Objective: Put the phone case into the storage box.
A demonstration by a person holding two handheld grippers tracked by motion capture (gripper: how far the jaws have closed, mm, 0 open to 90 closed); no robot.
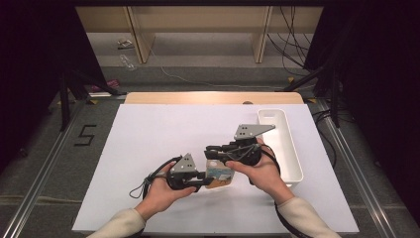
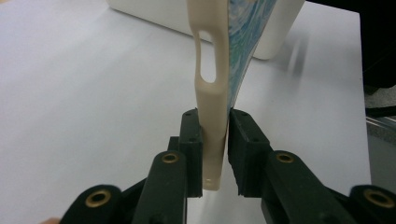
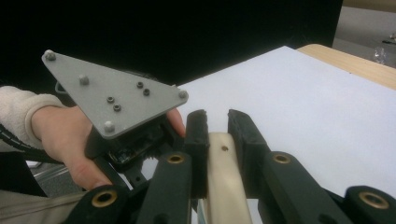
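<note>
Both claws [image 1: 210, 168] gripping board [image 1: 219, 174]

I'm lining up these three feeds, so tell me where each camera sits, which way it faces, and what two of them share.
High view: above the person's side, looking forward and down on the white table; forearms, both hands and each hand-held gripper show.
Left gripper view: rides the left hand-held gripper, looking along its jaws, clamped on a cream board, toward the white tray.
Right gripper view: rides the right hand-held gripper, jaws on the board's edge, facing the left hand.
Shared: both gripper views show the cream board.
</note>
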